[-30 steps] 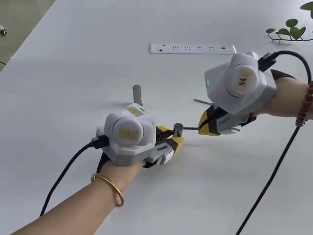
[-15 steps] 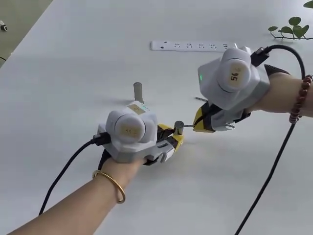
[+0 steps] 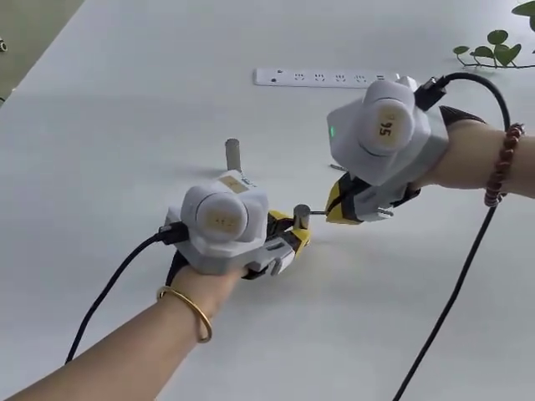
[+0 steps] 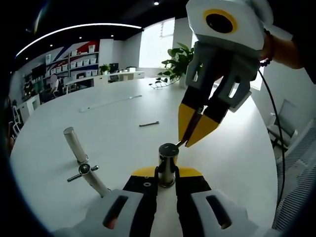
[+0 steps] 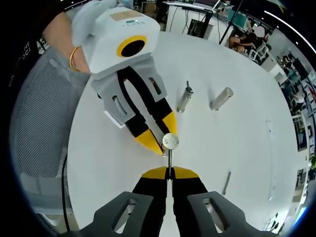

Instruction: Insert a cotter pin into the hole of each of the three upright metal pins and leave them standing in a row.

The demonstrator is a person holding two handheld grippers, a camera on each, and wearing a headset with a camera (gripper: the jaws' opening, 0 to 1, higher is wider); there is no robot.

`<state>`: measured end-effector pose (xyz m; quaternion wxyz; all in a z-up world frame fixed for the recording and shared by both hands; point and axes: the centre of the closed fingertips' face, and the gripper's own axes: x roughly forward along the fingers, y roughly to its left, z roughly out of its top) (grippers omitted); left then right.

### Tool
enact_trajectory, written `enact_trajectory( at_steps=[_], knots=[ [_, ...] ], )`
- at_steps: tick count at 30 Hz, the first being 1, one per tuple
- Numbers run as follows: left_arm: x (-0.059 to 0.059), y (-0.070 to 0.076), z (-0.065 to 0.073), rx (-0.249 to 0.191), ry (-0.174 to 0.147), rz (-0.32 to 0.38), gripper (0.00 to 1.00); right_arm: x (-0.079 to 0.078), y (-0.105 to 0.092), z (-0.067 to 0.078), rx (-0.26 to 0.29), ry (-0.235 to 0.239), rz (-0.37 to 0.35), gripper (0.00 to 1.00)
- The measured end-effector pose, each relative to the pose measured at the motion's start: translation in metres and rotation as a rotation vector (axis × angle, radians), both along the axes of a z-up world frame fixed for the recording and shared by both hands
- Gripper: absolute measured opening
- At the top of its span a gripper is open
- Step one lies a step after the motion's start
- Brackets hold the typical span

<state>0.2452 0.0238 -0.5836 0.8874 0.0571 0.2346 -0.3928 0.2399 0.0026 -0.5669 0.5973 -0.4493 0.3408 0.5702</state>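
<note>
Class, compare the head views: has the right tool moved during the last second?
Yes. Against the power strip, the right tool, holding a cotter pin, has slid left, closing on the metal pin in the left tool.

Metal pin [image 3: 302, 218] in left gripper [image 3: 294, 231], cotter pin [image 5: 170, 159] in right gripper [image 3: 334, 209] just right, second pin [image 3: 233, 155] farther left, power strip [image 3: 328, 80] far behind
</note>
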Motion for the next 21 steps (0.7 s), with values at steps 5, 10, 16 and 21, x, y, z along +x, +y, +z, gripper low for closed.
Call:
enact_trajectory(
  at_steps=[5,10,16,21],
  knots=[
    [0.0002,0.0001,-0.0002,0.009,-0.003,-0.006,0.11,0.0011,0.0018,0.0025,0.027,0.004,-0.008,0.0],
    [-0.0005,-0.0006,-0.0002,0.026,-0.018,-0.024,0.11,0.0014,0.0047,0.0004,0.044,0.012,-0.011,0.0],
    [-0.0005,-0.0015,-0.0011,0.028,-0.018,-0.02,0.11,0.0004,0.0052,0.0005,0.044,0.005,-0.009,0.0],
    [-0.0005,-0.0016,-0.0015,0.026,-0.017,-0.018,0.11,-0.0013,0.0093,0.0005,0.072,0.003,-0.022,0.0]
  ],
)
